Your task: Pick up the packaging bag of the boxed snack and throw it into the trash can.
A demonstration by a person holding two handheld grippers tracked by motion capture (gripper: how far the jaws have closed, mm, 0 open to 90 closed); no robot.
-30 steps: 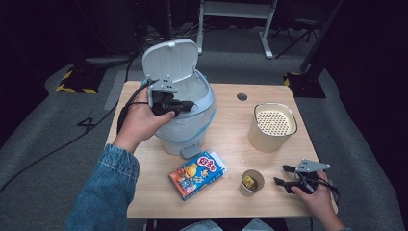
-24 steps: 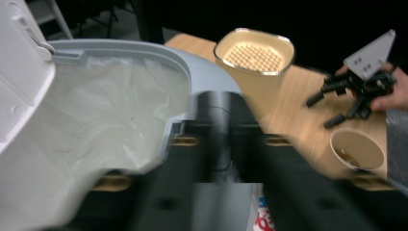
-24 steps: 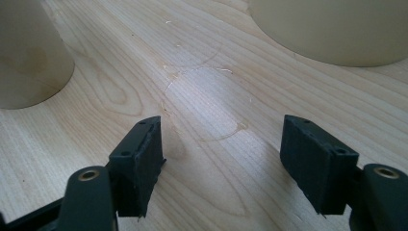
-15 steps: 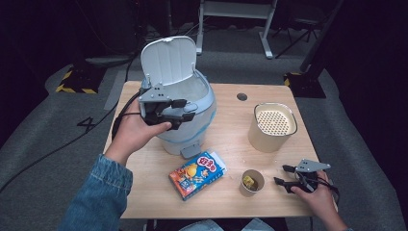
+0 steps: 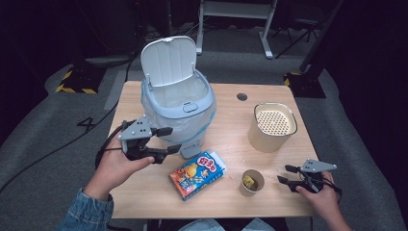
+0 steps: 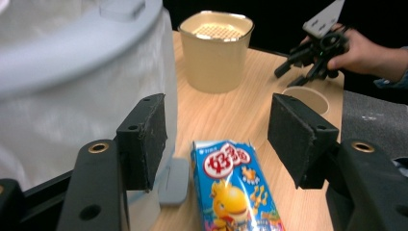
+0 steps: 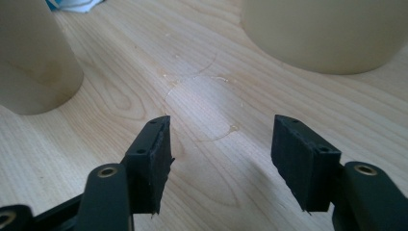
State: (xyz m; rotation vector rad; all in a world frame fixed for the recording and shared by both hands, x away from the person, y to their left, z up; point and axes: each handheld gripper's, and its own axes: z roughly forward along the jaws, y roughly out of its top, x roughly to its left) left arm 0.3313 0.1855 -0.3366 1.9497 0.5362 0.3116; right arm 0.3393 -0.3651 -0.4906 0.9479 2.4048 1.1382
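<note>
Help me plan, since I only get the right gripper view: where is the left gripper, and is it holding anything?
Observer: The left gripper is open and empty, at the front left of the pale blue plastic pedal bin.
Operator: Is that bin's lid up?
Observer: Yes, the white hinged lid stands open.
Operator: What lies nearest those jaws?
Observer: A blue and orange snack carton, flat on the wooden table just ahead of them.
</note>
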